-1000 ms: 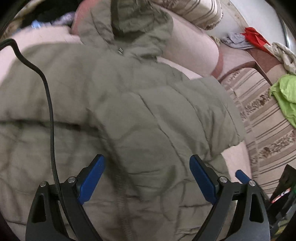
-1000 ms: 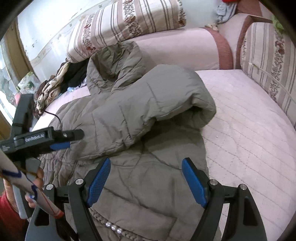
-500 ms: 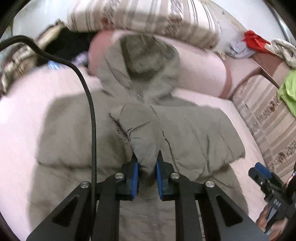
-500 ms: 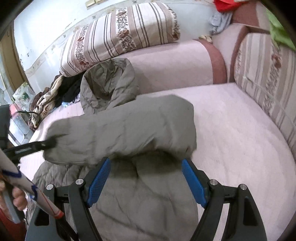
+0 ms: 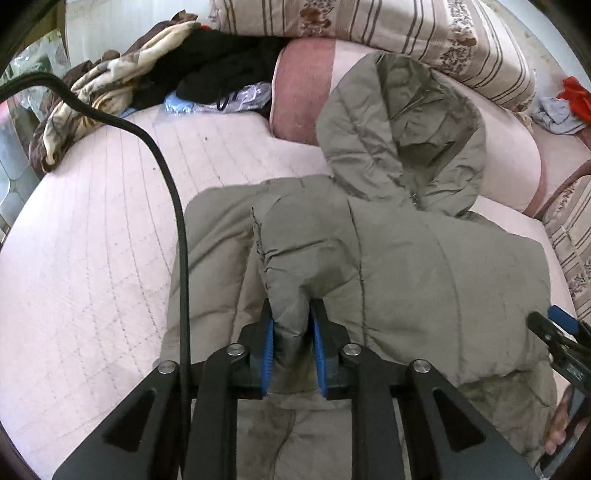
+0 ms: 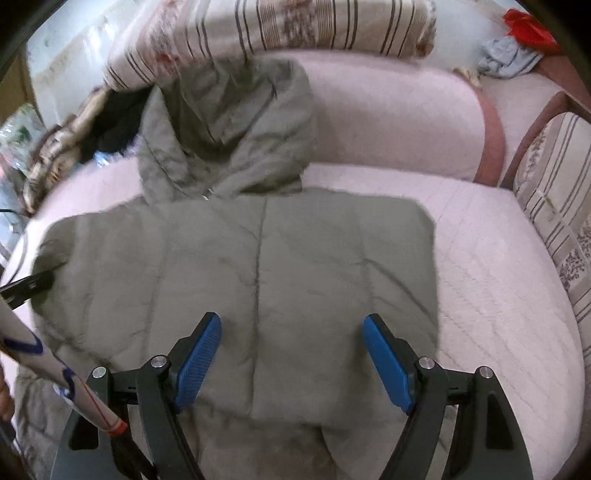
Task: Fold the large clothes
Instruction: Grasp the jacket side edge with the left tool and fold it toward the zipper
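Note:
An olive-green padded jacket [image 5: 406,266] lies on the pink quilted sofa seat [image 5: 92,240], its hood [image 5: 402,122] propped against the backrest. My left gripper [image 5: 291,321] pinches a puffy fold of the sleeve [image 5: 295,258]. Its jaws are opening slightly, and the fabric is still pressed between the blue pads. In the right wrist view the folded-over sleeve spreads across the jacket [image 6: 258,251], with the left gripper [image 6: 37,282] at its left end. My right gripper [image 6: 291,343] hovers open over the jacket's middle with nothing pinched.
Striped cushions [image 5: 388,33] line the backrest, and another [image 6: 554,206] stands at the right. A heap of dark and patterned clothes [image 5: 155,70] sits at the back left. A black cable [image 5: 173,192] hangs over the seat. Red and grey garments [image 6: 517,40] lie at the far right.
My left gripper shut on the sleeve and drew it leftwards across the jacket's body. The right gripper stayed open and shifted over the flattened sleeve.

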A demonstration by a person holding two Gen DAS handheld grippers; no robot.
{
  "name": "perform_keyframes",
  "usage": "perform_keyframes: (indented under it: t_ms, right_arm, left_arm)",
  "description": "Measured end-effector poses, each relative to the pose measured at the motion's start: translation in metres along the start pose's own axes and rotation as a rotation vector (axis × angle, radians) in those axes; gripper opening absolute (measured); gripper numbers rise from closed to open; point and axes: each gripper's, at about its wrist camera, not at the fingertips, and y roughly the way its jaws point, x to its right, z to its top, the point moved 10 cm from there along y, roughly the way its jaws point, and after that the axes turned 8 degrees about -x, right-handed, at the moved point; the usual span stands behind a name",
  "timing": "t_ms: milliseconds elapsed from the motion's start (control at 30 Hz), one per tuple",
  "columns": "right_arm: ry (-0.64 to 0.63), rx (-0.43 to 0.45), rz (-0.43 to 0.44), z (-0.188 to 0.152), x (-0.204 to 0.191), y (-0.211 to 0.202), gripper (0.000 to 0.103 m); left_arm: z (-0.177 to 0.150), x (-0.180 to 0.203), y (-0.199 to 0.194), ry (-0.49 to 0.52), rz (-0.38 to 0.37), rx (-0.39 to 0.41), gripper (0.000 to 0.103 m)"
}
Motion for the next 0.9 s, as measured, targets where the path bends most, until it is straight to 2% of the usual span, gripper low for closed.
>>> perform_keyframes:
  t_ms: [133, 300, 500, 667, 700, 733, 767, 833, 900]
  right_arm:
    - [0.022, -0.031, -0.008, 0.007, 0.004, 0.031, 0.088]
    - [0.044, -0.081, -0.015, 0.015, 0.007, 0.061, 0.103]
    - [0.079, -0.079, -0.002, 0.027, 0.012, 0.073, 0.103]
    - [0.061, -0.035, -0.028, 0.027, 0.011, 0.062, 0.103]
    - [0.056, -0.026, -0.026, 0.028, 0.009, 0.055, 0.103]
    - [0.051, -0.017, -0.012, 0.028, 0.008, 0.047, 0.102]
    - [0.050, -0.002, 0.013, 0.028, 0.007, 0.035, 0.098]
    - [0.069, 0.051, 0.060, 0.028, 0.010, 0.010, 0.098]
    - [0.099, 0.087, 0.058, 0.029, 0.020, -0.008, 0.098]
  left_arm:
    - [0.007, -0.004, 0.019, -0.027, -0.020, -0.012, 0.029]
    - [0.021, -0.008, 0.037, -0.051, -0.032, -0.011, 0.034]
    - [0.038, -0.005, 0.048, -0.046, 0.008, 0.004, 0.037]
    - [0.036, -0.011, 0.040, -0.044, 0.008, 0.005, 0.039]
    - [0.033, -0.014, 0.036, -0.044, 0.002, 0.002, 0.035]
    - [0.029, -0.016, 0.032, -0.044, -0.004, -0.002, 0.030]
    - [0.025, -0.019, 0.028, -0.045, -0.005, -0.003, 0.029]
    - [0.014, -0.025, 0.019, -0.045, -0.003, 0.001, 0.029]
    - [0.005, -0.029, 0.015, -0.050, -0.015, -0.001, 0.029]
